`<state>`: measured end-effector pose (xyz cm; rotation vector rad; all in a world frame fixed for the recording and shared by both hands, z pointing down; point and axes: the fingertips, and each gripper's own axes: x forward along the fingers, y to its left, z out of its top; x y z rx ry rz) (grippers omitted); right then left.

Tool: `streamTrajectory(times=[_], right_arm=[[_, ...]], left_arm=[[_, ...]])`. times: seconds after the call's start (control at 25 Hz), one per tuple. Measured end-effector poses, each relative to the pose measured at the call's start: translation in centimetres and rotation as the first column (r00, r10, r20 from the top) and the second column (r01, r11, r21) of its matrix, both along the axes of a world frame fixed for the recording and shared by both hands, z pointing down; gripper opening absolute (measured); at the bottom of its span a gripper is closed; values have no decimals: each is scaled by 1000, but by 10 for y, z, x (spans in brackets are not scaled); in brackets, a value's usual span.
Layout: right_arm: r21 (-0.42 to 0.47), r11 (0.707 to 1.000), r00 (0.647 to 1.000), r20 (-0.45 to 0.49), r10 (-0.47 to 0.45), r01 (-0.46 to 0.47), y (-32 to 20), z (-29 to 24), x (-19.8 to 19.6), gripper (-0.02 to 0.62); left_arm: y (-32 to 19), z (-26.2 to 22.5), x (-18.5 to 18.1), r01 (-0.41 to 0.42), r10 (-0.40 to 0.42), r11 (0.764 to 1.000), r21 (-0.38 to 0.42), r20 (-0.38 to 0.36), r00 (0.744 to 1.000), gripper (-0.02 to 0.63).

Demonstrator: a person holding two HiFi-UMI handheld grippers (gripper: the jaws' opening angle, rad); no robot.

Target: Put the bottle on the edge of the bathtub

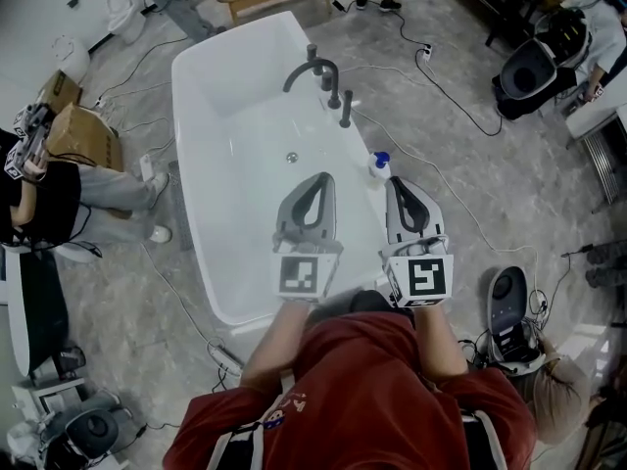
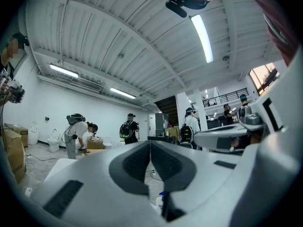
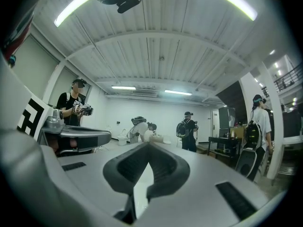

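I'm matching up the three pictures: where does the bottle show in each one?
Head view: the bottle stands on the tub's right rim, just right of centre.
Left gripper view: bottom centre, blue cap and white body, partly hidden.
Right gripper view: not in it.
Shared landmark: the bent-over person by the far table.

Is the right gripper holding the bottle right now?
No: the right gripper has its fingers shut with nothing between them, and the bottle sits on the bathtub rim.
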<state>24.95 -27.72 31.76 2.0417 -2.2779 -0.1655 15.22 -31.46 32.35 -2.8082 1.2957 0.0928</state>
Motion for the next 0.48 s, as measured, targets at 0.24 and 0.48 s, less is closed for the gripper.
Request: streamTrajectory(times=[0.24, 0.48], right_arm=[[-9, 1000, 1000, -10, 4, -4, 1, 6, 11, 12], [-19, 1000, 1000, -3, 1, -1, -2, 6, 16, 12]], left_arm=[[2, 1, 13, -16, 16, 1000, 14, 7, 1000, 15], [2, -4, 21, -22, 22, 1000, 13, 10, 1000, 15]])
